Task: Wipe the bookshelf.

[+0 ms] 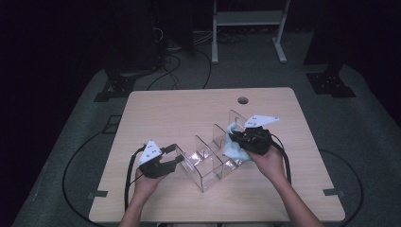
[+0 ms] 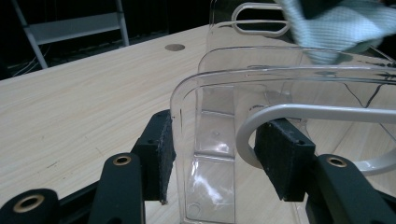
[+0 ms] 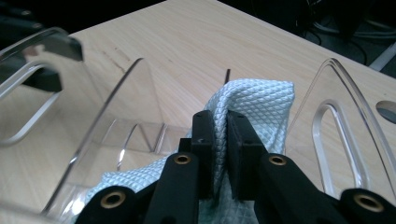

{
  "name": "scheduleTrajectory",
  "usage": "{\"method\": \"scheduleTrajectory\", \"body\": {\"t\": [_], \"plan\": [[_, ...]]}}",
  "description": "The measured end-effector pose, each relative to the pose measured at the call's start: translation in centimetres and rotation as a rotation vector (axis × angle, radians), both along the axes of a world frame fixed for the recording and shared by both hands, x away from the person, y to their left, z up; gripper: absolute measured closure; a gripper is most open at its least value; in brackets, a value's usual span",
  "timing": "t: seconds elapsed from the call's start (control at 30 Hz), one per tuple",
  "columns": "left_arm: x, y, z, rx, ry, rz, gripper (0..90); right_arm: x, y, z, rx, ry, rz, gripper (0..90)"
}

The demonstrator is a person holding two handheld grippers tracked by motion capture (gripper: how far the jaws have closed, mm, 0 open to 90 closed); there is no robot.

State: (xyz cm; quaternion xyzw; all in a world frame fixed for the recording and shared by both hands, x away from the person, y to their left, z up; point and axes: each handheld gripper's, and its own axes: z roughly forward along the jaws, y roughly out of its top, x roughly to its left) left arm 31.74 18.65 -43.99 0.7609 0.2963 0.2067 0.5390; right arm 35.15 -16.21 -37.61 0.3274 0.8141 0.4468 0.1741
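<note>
Lower left of the pale wood-grain table [image 1: 156, 109], the left gripper [image 1: 171, 160] has its felt-padded jaws clamped on the curved end wall of a clear acrylic divider rack [image 1: 208, 163] sitting mid-frame. Further right, the right gripper [image 1: 238, 138] pinches a waffle-textured light-blue cloth [image 1: 234, 147] tight, tucked between the see-through partitions.

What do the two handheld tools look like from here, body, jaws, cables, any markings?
Both the left tool and the right tool are black, each topped by a pale grey three-cornered plate with small dark dots. The jaws are black bars with brass-coloured pivot rings and flat dark pads. A black cable trails from each. The forearms are bare.
</note>
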Motion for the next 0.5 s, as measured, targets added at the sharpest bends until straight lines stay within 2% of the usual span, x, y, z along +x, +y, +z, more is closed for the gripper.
{"method": "scheduleTrajectory", "body": {"t": [0.07, 0.13, 0.23, 0.27, 0.37, 0.5], "plan": [[0.0, 0.0, 0.0, 0.003, -0.002, 0.0, 47.3, -0.6, -0.1, 0.2, -0.011, -0.008, 0.005, 81.9], [-0.1, 0.0, 0.0, 0.007, -0.003, 0.003, 47.3, -0.4, -0.1, 0.1, -0.025, -0.008, 0.006, 81.9], [-0.1, -0.1, 0.0, 0.0, -0.003, 0.008, 47.3, 0.5, 0.5, -0.2, -0.008, 0.009, -0.003, 81.9], [-0.1, -0.1, 0.0, -0.001, -0.001, 0.011, 47.3, 0.9, 0.8, -0.3, 0.002, 0.001, -0.009, 81.9], [-0.1, -0.1, -0.1, -0.005, -0.001, 0.015, 47.4, 1.8, 1.2, -0.2, -0.001, 0.007, -0.014, 81.9], [-0.1, -0.1, -0.1, -0.003, -0.001, 0.012, 47.4, 1.2, 0.8, 0.2, -0.023, 0.006, -0.007, 81.9]]}}
